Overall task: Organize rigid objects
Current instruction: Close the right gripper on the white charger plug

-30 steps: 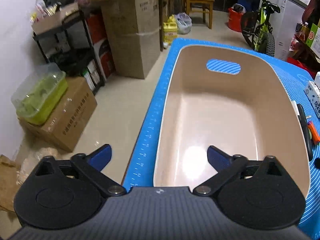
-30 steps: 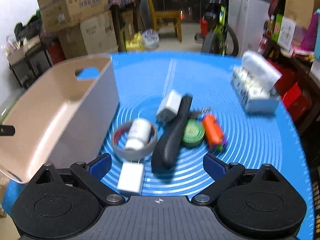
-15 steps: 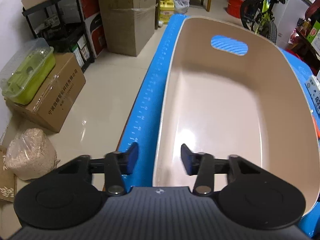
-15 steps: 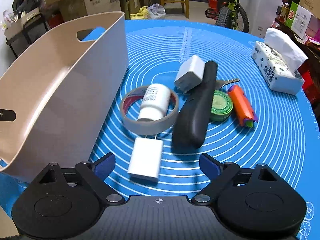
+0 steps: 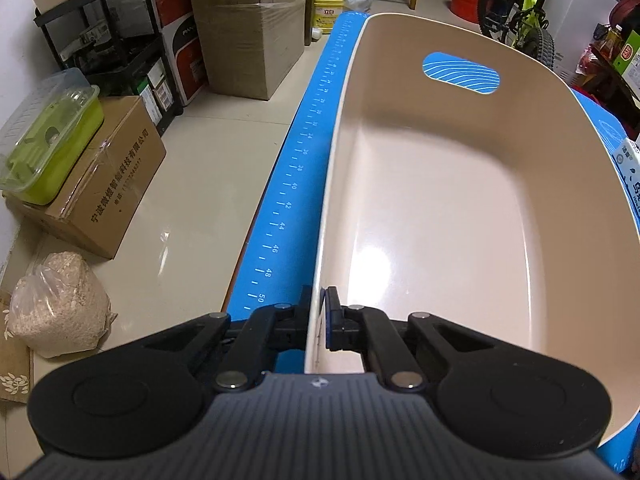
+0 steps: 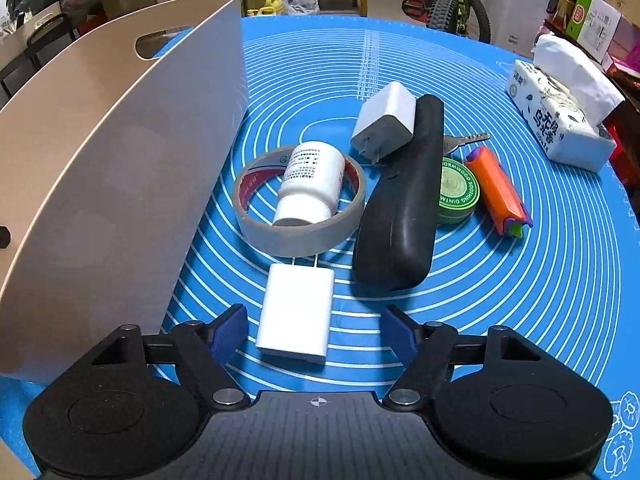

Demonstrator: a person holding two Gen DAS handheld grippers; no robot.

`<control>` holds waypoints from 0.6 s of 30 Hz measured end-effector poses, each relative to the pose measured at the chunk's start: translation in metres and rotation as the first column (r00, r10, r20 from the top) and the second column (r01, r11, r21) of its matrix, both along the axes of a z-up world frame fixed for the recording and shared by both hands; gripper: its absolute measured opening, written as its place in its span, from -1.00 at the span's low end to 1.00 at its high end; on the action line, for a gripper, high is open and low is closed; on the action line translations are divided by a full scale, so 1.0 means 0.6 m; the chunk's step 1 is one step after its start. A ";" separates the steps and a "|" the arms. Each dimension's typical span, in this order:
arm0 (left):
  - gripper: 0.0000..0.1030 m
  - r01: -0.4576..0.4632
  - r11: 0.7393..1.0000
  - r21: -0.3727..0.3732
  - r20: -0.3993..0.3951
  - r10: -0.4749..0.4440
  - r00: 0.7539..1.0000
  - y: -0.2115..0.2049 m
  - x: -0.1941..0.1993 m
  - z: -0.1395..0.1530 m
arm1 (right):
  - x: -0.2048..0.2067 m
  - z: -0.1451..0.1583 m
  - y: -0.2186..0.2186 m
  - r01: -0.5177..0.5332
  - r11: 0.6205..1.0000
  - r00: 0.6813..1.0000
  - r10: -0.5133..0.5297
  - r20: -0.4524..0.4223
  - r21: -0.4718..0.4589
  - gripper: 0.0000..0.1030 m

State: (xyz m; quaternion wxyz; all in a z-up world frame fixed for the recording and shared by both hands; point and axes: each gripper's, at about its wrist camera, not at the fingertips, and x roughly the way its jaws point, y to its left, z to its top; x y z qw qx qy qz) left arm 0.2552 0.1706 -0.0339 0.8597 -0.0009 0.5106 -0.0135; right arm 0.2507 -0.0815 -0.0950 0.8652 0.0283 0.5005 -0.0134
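Observation:
My left gripper (image 5: 319, 312) is shut on the near left rim of the empty beige bin (image 5: 460, 208). The bin (image 6: 120, 168) stands left in the right wrist view. My right gripper (image 6: 314, 328) is open, its fingers either side of a flat white charger (image 6: 296, 314) on the blue mat (image 6: 540, 288). Beyond lie a tape roll (image 6: 300, 236) with a white bottle (image 6: 310, 182) resting in it, a white plug adapter (image 6: 384, 118), a black case (image 6: 404, 208), a green tin (image 6: 458, 192), an orange tool (image 6: 498, 192) and a key (image 6: 468, 139).
A tissue pack (image 6: 560, 116) lies at the mat's far right. Left of the table are cardboard boxes (image 5: 240, 28), a shelf (image 5: 112, 52), a green container (image 5: 48, 136) and a bag (image 5: 56, 308) on the floor. A bicycle (image 5: 524, 12) and chair stand behind.
My left gripper has closed onto the bin's rim. My right gripper has moved forward and down, and its fingers now flank the white charger.

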 end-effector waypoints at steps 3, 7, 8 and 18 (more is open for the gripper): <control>-0.88 0.001 1.000 0.004 0.001 -0.001 1.000 -0.003 0.001 -0.001 | 0.002 -0.001 0.003 -0.002 1.000 1.000 0.002 0.003 -0.008 0.38; -0.87 0.000 1.000 0.010 0.002 0.000 1.000 -0.004 0.001 -0.002 | 0.002 0.001 0.006 -0.027 0.999 1.000 0.027 -0.004 -0.021 0.27; -0.87 -0.001 1.000 0.011 0.002 0.001 1.000 -0.005 0.000 -0.003 | 0.001 0.002 0.006 -0.036 0.999 0.999 0.036 -0.004 -0.023 0.19; -0.86 0.003 1.000 0.018 0.004 -0.003 1.000 -0.005 -0.001 -0.005 | -0.011 0.013 0.002 -0.068 0.997 0.998 0.068 -0.021 -0.022 -0.17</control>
